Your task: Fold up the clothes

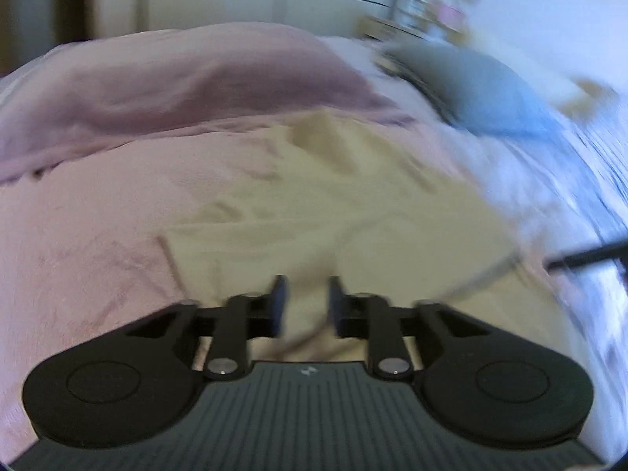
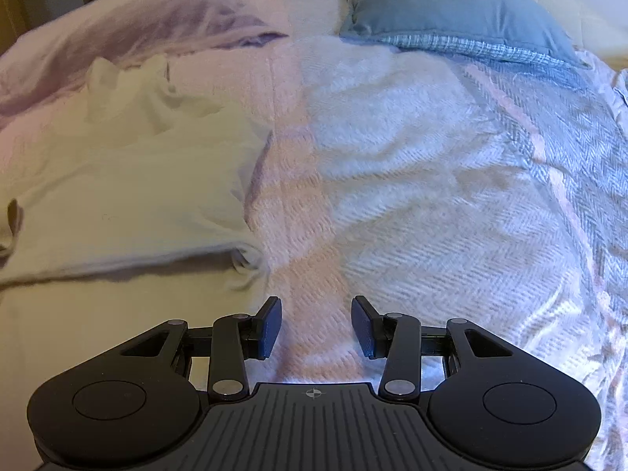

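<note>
I work over a wide bed under a pale pink woven blanket (image 2: 298,204), and I place everything else against the cream-white cotton garment (image 2: 129,196) lying on it. That garment is the task's thing: it sits spread and rumpled on the blanket, left of the right claw and directly ahead of the left one. Beyond it lies a bunched mauve duvet (image 2: 129,27); off to its right, towards the head of the bed, rests a blue-grey cushion (image 2: 451,4) on a blue-and-white herringbone throw (image 2: 549,117).

As I judge it, the folding is barely started or only partly done. The near part of the garment looks doubled, with a thick layered edge running towards a bunched corner (image 2: 247,263), but the far end is crumpled and creased. I cannot tell which part is sleeve or hem. Smoothing and at least one more fold seem left to do.

The left claw (image 1: 305,306) hovers just over the near edge of the garment, its jaws parted by a narrow gap with nothing pinched between them; the view is smeared, so I cannot say whether the tips touch cloth. The right claw (image 2: 317,325) stands wider apart, empty, over bare blanket just right of the bunched corner, touching nothing I can see.
</note>
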A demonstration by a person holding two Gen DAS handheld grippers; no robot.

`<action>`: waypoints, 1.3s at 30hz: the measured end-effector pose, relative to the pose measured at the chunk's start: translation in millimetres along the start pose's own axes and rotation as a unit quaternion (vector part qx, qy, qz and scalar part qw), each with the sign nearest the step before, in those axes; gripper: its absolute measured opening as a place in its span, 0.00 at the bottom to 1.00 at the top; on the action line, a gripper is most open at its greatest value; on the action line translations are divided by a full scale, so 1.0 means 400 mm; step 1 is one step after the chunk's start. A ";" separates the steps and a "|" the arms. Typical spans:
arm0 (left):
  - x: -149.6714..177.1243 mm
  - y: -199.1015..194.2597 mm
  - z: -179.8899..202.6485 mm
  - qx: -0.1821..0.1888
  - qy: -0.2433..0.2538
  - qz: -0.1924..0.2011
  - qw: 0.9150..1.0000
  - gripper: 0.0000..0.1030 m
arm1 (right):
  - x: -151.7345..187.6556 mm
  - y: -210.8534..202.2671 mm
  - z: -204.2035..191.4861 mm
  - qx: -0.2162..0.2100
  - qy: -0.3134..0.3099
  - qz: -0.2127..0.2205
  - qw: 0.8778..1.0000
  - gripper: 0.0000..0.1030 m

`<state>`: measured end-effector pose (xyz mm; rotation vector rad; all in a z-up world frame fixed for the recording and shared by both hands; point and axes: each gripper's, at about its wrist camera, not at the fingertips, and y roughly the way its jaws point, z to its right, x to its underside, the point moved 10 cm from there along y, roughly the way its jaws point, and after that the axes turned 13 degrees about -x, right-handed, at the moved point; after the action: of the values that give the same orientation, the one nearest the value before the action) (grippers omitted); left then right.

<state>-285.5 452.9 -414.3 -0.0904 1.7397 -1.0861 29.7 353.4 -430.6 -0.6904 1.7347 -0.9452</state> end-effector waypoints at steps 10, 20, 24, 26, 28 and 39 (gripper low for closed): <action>0.038 0.124 0.042 -0.058 0.046 -0.013 0.997 0.15 | -0.088 0.123 -0.088 -0.070 -0.022 0.030 0.997 0.42; -0.008 0.146 0.050 0.002 0.040 -0.032 0.999 0.23 | -0.144 0.101 -0.085 -0.061 -0.044 0.014 0.997 0.42; -0.143 0.190 -0.059 0.020 -0.067 -0.029 0.997 0.21 | -0.272 0.096 -0.076 -0.094 -0.033 0.046 0.994 0.42; -0.197 0.250 -0.096 0.030 -0.094 -0.041 0.994 0.22 | -0.339 0.144 -0.074 -0.140 -0.016 0.035 0.989 0.42; -0.248 0.320 -0.120 0.051 -0.121 -0.062 0.989 0.28 | -0.415 0.206 -0.093 -0.198 -0.011 0.019 0.980 0.42; -0.361 0.585 -0.042 0.143 -0.178 -0.124 0.966 0.27 | -0.639 0.496 -0.247 -0.309 -0.021 -0.028 0.950 0.41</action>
<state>-135.3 676.4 -472.6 -0.3108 1.2593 -1.3988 18.6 690.8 -452.8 -1.1535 1.9910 -0.4006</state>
